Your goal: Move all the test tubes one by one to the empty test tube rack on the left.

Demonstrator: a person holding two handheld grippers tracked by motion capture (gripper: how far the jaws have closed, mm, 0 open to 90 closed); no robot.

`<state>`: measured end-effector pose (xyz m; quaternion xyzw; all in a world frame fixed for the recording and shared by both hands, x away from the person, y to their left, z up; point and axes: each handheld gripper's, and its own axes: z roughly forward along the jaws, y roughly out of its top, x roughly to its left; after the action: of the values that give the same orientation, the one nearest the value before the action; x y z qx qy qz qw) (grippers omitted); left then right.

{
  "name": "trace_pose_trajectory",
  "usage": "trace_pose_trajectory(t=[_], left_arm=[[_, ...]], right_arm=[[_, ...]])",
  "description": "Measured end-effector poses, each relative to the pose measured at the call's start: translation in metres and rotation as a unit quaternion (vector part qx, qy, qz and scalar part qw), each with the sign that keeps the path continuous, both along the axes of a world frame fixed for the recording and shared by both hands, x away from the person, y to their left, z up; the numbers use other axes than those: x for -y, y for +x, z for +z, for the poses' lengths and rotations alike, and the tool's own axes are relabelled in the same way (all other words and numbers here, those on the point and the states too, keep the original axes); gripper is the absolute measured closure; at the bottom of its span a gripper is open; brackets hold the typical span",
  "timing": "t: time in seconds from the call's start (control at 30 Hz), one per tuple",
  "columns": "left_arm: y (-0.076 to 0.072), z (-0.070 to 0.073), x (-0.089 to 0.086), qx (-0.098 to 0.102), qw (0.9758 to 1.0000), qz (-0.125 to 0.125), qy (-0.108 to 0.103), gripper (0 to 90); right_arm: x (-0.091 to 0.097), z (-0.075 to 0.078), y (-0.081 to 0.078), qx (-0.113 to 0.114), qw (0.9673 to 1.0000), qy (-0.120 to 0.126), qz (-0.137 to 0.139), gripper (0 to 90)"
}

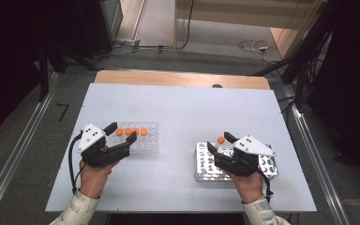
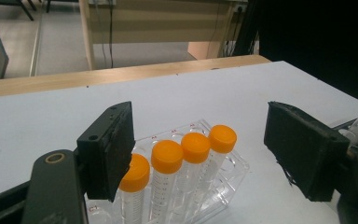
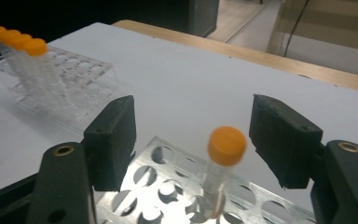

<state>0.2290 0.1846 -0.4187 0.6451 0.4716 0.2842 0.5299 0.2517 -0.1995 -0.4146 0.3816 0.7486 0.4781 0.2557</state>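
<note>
A clear plastic rack at the left of the table holds a row of several orange-capped tubes. My left gripper stands open just in front of that row; in the left gripper view the caps sit beyond its open jaws, touching neither pad. To the right, a perforated metal rack holds one orange-capped tube. My right gripper is open around that tube; in the right gripper view the cap stands between the pads with a gap on each side.
The white table top has a wooden strip along its far edge. In the right gripper view the clear rack shows at upper left. Cables and dark stands lie on the floor beyond the table.
</note>
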Motion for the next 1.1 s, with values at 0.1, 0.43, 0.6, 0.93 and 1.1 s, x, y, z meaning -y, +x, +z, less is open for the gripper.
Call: trace_pose_trajectory(t=[0.1,0.43,0.6,0.93,1.1], left_arm=[[0.000,0.000,0.000,0.001,1.0000,0.000,0.000,24.0],[0.000,0.000,0.000,0.001,1.0000,0.001,0.001,24.1],[0.000,-0.001,0.000,0.001,1.0000,0.000,0.000,24.1],[0.000,-0.001,0.001,0.001,1.0000,-0.001,0.001,24.3],[0.000,-0.001,0.001,0.000,1.0000,-0.002,0.002,24.5]], right_arm=[[0.006,-0.007,0.004,-0.007,0.9999,-0.002,-0.015,30.7],[0.008,-0.023,0.011,-0.038,0.9987,-0.012,-0.032,38.1],[0.005,-0.026,0.013,-0.050,0.9979,-0.019,-0.034,44.8],[-0.002,-0.029,0.016,-0.062,0.9960,-0.044,-0.047,55.8],[-0.005,-0.029,0.017,-0.066,0.9953,-0.049,-0.052,59.4]])
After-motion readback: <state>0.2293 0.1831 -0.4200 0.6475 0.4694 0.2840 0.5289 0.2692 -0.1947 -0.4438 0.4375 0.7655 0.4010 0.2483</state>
